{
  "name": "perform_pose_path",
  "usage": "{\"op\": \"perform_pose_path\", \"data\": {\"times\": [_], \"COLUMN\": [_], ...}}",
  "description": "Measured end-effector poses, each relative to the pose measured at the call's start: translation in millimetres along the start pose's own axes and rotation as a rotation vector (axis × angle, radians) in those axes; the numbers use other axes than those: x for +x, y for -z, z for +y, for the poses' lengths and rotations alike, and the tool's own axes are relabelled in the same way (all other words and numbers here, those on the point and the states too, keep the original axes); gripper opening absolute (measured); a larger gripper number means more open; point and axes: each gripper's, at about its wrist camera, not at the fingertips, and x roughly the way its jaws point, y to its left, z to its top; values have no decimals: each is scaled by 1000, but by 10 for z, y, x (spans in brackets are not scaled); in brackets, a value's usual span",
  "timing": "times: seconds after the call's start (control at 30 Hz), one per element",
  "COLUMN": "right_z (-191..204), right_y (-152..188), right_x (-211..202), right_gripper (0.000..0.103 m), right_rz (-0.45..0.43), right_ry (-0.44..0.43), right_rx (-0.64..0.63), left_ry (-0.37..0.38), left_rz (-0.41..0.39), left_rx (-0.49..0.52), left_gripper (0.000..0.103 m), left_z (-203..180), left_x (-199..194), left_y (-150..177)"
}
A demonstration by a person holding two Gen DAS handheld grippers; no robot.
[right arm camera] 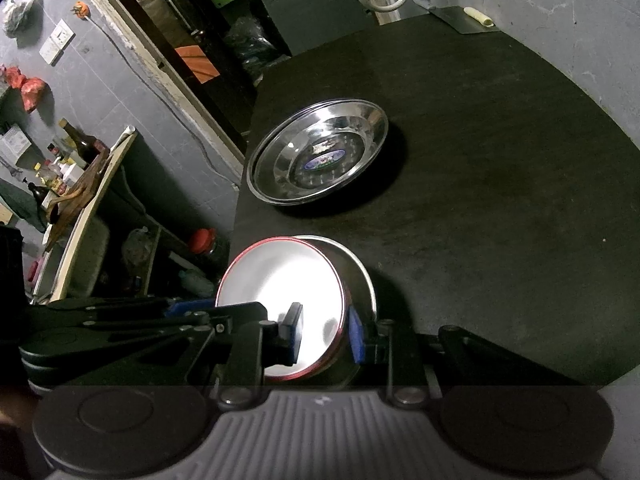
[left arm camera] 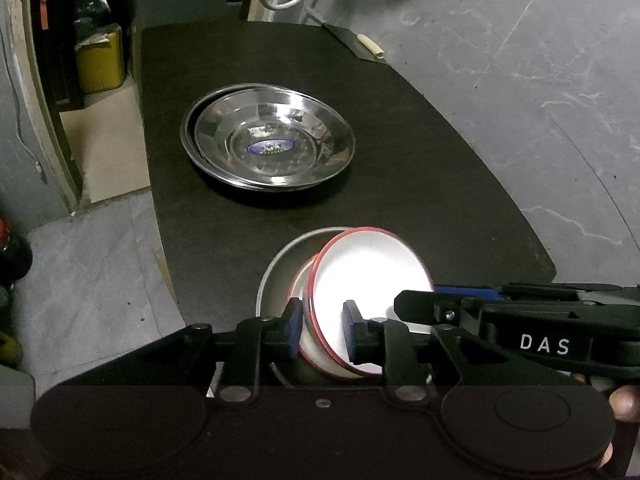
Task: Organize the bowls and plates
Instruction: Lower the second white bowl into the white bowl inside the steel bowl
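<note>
Two grippers straddle one red-rimmed white bowl [left arm camera: 370,276] | left gripper [left arm camera: 322,330] loose about its rim, right gripper [right arm camera: 326,334] clamped on it | bowl tilted in steel bowl [left arm camera: 280,276] near steel plates [left arm camera: 268,140] | advice: level bowl, seat fully, then release.

Steel bowl [left arm camera: 280,276] mostly hidden under red-rimmed bowl [left arm camera: 368,276] (its base unseen, both cams).

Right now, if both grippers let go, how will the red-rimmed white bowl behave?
The red-rimmed white bowl sits tilted inside a steel bowl, so it will probably drop flat and clatter. It looks stiff and glossy, likely slippery between the fingers.
</note>
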Motion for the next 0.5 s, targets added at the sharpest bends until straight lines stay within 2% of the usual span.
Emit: {"op": "perform_pose_path", "data": {"times": [0.23,0.33,0.5], "right_z": [8,11,19], "right_y": [-11,-8,-8], "right_x": [-6,-13,-14], "right_gripper": [28,28,28], "right_rz": [6,5,6], "right_ry": [-2,-5,-5], "right_rx": [-1,-3,-4], "left_ry": [-5,-18,-18], "left_rz": [-2,-2,6], "left_rx": [4,6,2], "left_gripper": [25,31,31], "left_z": [3,7,28], "left_x": [-26,-42,-46], "left_y": [11,16,23]}}
